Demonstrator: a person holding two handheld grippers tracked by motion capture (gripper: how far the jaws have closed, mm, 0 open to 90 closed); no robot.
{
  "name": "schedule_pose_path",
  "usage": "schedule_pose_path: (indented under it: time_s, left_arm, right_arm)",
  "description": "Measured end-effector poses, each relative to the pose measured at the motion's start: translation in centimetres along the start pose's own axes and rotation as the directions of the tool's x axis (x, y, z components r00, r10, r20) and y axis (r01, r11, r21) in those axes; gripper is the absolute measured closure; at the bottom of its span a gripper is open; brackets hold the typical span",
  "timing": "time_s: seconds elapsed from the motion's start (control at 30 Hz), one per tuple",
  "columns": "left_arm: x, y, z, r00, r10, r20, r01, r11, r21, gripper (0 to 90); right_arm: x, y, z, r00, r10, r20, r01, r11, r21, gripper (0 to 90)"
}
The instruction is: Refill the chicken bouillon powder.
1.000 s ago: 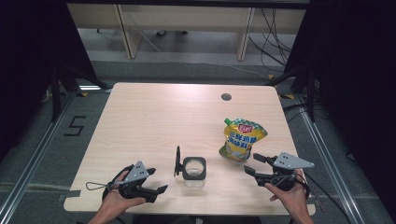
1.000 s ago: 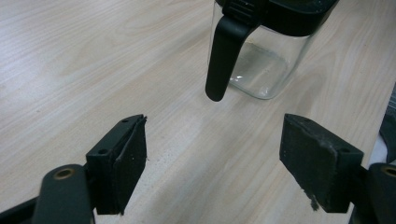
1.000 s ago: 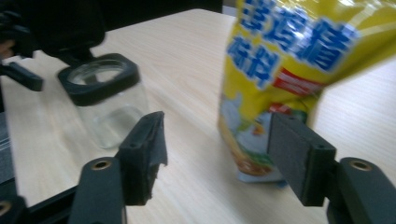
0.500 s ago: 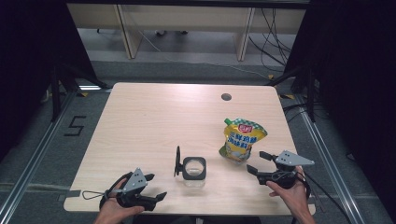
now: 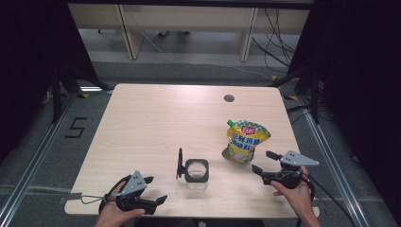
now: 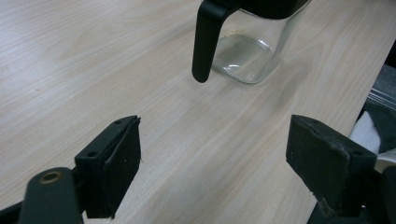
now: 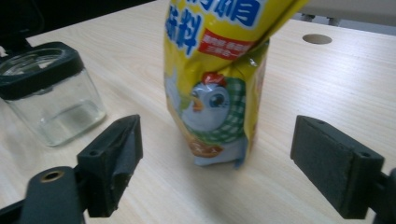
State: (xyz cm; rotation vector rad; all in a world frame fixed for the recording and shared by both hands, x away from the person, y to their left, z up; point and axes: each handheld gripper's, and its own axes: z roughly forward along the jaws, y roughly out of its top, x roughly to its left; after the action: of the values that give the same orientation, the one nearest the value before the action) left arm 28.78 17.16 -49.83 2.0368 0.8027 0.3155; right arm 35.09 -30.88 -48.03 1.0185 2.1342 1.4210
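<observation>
Wooden table (image 5: 156, 123) bears glass jar (image 5: 196, 171), yellow pouch (image 5: 244, 142).

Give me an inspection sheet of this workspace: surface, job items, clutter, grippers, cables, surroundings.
Surface: light wooden table, bare apart from the items below; round cable hole near the far edge.
Job's things: clear glass jar with a black rim, its black lid flipped up at its left side; yellow pouch standing upright to the right of the jar, apart from it.
Clutter: nothing seen.
Grippers: left gripper open, jaws just widened, nothing between them, facing the jar; right gripper open, jaws just widened, facing the pouch without touching it.
Cables: one trails from each gripper; more lie on the floor beyond the table.
Surroundings: black curtains at both sides, floor rails, a "5" marked on the floor at left.
</observation>
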Motion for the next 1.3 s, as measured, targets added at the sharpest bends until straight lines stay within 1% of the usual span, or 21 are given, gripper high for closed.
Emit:
schedule_pose_path:
  time_s: [0.07, 0.13, 0.17, 0.2, 0.23, 0.27, 0.3, 0.33, 0.4, 0.43, 0.53, 0.57, 0.6, 0.63, 0.67, 0.73, 0.93, 1.03, 1.1, 1.13, 1.3]
  left_arm:
    - [0.1, 0.1, 0.1, 0.9998, 0.019, 0.005, -0.019, 0.9998, 0.007, 17.5]
    - [0.0, 0.0, 0.3, 0.9999, 0.009, 0.006, -0.009, 0.9999, 0.006, 17.5]
    - [0.1, 0.1, 0.3, 0.9996, 0.028, 0.006, -0.028, 0.9996, 0.008, 17.4]
    - [0.1, 0.1, 0.3, 0.9995, 0.031, 0.007, -0.031, 0.9995, 0.006, 17.4]
    - [0.1, 0.0, 0.2, 0.9996, 0.025, 0.01, -0.025, 0.9996, 0.011, 17.3]
    - [0.1, 0.1, 0.2, 0.9997, 0.024, 0.007, -0.024, 0.9995, 0.023, 17.3]
    - [-0.1, 0.0, 0.3, 0.9999, 0.007, 0.009, -0.007, 0.9999, 0.013, 17.3]
    - [-0.2, -0.1, 0.4, 1.0, -0.003, 0.008, 0.003, 1.0, -0.002, 17.3]
    - [0.1, 0.0, 0.2, 0.9986, 0.052, 0.012, -0.052, 0.9981, 0.031, 17.3]
    - [-0.1, -0.1, 0.3, 0.9997, 0.023, 0.008, -0.024, 0.9995, 0.019, 17.3]
    - [0.0, -0.2, 0.2, 0.9998, 0.02, 0.008, -0.02, 0.9994, 0.029, 17.3]
    - [0.0, -0.2, 0.2, 0.9998, 0.017, 0.008, -0.017, 0.9995, 0.025, 17.3]
    - [0.0, -0.2, 0.2, 0.9998, 0.018, 0.008, -0.018, 0.9995, 0.026, 17.3]
    - [0.0, -0.2, 0.2, 0.9998, 0.015, 0.013, -0.016, 0.9996, 0.023, 17.3]
    - [0.0, -0.2, 0.3, 0.9997, 0.021, 0.01, -0.021, 0.9996, 0.018, 17.3]
    - [-0.1, -0.2, 0.3, 0.9997, 0.023, 0.007, -0.023, 0.9996, 0.016, 17.4]
    - [-0.1, -0.2, 0.3, 0.9997, 0.021, 0.009, -0.021, 0.9996, 0.018, 17.5]
    - [0.0, -0.2, 0.3, 0.9996, 0.027, 0.007, -0.028, 0.9995, 0.018, 17.5]
    - [-0.1, -0.2, 0.3, 0.9997, 0.021, 0.01, -0.021, 0.9996, 0.018, 17.5]
    - [0.0, -0.2, 0.3, 0.9997, 0.025, 0.009, -0.025, 0.9995, 0.019, 17.5]
    - [0.1, -0.1, 0.3, 0.9986, 0.052, 0.01, -0.052, 0.9984, 0.022, 17.6]
  right_arm:
    - [-0.2, 0.0, 0.1, 0.9999, -0.014, -0.008, 0.014, 1.0, 0.0, 16.5]
    - [-0.6, 0.0, 0.4, 0.9994, -0.033, 0.003, 0.034, 0.999, -0.013, 16.0]
    - [-0.5, 0.0, 0.5, 1.0, -0.003, 0.001, 0.003, 1.0, -0.001, 15.7]
    - [-0.7, 0.0, 0.7, 1.0, -0.008, -0.002, 0.008, 1.0, 0.003, 15.7]
    - [-0.8, 0.0, 0.9, 1.0, -0.008, 0.001, 0.008, 1.0, 0.004, 15.6]
    - [-1.3, 0.0, 1.3, 0.9987, -0.051, 0.006, 0.051, 0.999, -0.008, 15.6]
    - [-1.2, -0.1, 1.4, 0.9998, -0.022, 0.002, 0.022, 1.0, 0.006, 15.6]
    - [-1.5, -0.1, 1.7, 0.9995, -0.032, 0.002, 0.032, 0.999, 0.002, 15.6]
    - [-2.0, -0.1, 2.2, 0.9987, -0.05, 0.009, 0.05, 0.999, 0.0, 15.6]
    - [-2.1, -0.1, 2.5, 0.9988, -0.049, 0.0, 0.049, 0.999, 0.001, 15.6]
    - [-2.1, -0.1, 3.1, 0.9971, -0.069, -0.033, 0.069, 0.998, 0.005, 15.6]
    - [-2.3, 0.0, 3.4, 0.9936, -0.106, -0.04, 0.105, 0.994, -0.017, 15.6]
    - [-2.3, 0.1, 3.5, 0.9928, -0.107, -0.053, 0.106, 0.994, -0.021, 15.6]
    - [-1.8, 0.0, 3.6, 0.9953, -0.069, -0.068, 0.069, 0.998, -0.009, 15.6]
    - [-1.9, 0.1, 4.0, 0.9899, -0.125, -0.068, 0.123, 0.992, -0.035, 15.6]
    - [-1.9, 0.1, 4.1, 0.9879, -0.131, -0.082, 0.129, 0.991, -0.03, 15.6]
    - [-1.9, 0.0, 4.8, 0.99, -0.1, -0.099, 0.097, 0.994, -0.042, 15.5]
    - [-2.4, -0.1, 5.6, 0.9842, -0.127, -0.123, 0.121, 0.991, -0.058, 15.6]
    - [-2.4, -0.1, 5.6, 0.9843, -0.141, -0.106, 0.133, 0.988, -0.073, 15.6]
    - [-2.2, -0.2, 5.6, 0.9884, -0.109, -0.106, 0.103, 0.993, -0.06, 15.6]
    - [-1.9, -0.2, 5.9, 0.9836, -0.129, -0.126, 0.122, 0.991, -0.063, 15.6]
